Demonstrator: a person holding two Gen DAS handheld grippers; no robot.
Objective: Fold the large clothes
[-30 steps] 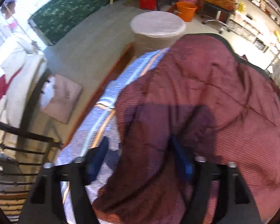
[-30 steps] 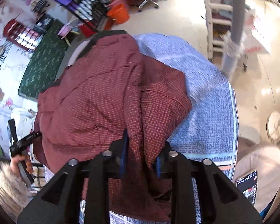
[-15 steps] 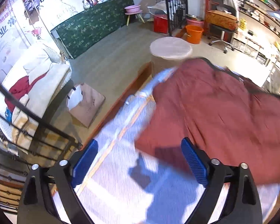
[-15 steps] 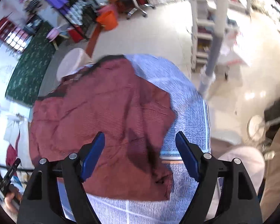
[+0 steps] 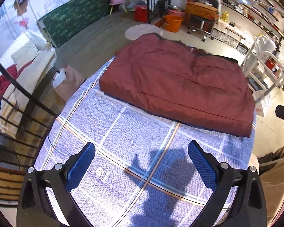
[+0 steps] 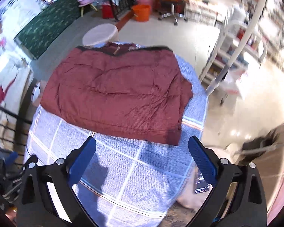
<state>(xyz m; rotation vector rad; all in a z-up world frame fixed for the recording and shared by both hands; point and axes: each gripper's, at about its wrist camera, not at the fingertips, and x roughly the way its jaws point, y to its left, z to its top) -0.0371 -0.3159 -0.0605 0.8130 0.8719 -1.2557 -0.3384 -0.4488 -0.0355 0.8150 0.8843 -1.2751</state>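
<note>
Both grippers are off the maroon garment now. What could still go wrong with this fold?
1. The maroon garment has a layer sticking out past its right edge, so another fold may come out uneven.
2. Its far edge lies at the end of the checked cloth, near the round stool; a tug might slide it off.

Table under a blue checked cloth [image 5: 123,132] with white and orange lines, covering the whole top. On it, one folded maroon garment [image 5: 179,83], lying flat on the far half, its right edge near the cloth's right edge. Near half of the cloth bare except for shadows.
</note>
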